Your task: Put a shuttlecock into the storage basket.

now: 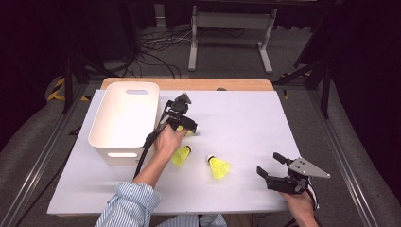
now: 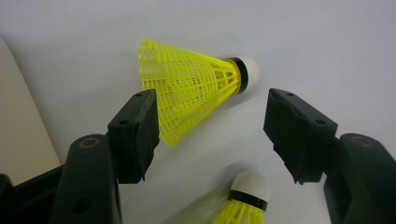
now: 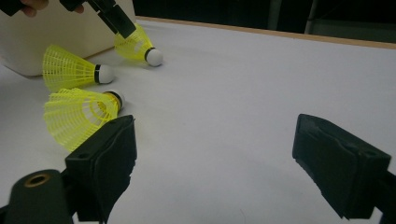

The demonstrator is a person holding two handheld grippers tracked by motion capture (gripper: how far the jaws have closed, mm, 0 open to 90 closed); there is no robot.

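Nearest us, our right gripper (image 1: pixel 270 166) rests at the worktop's (image 1: pixel 246 118) near right edge, jaws spread wide with nothing between them. Beyond it lie two yellow plastic shuttlecocks: the near shuttlecock (image 1: pixel 218 166) and, just left of it, the middle shuttlecock (image 1: pixel 182 155), both on their sides and apart from each other. Farther still, our left gripper (image 2: pixel 212 128) points down over the far shuttlecock (image 2: pixel 196 86), jaws well open and straddling it; the left jaw stands at or against the skirt's edge, the right jaw clear of the cork. We hold nothing yet. The white bin (image 1: pixel 124 120) stands just left of this shuttlecock, near the worktop's far left corner. We judge the risks thus: jaws closing on the flared skirt alone may crush it or squeeze the shuttlecock out sideways; a low approach may nudge the middle shuttlecock
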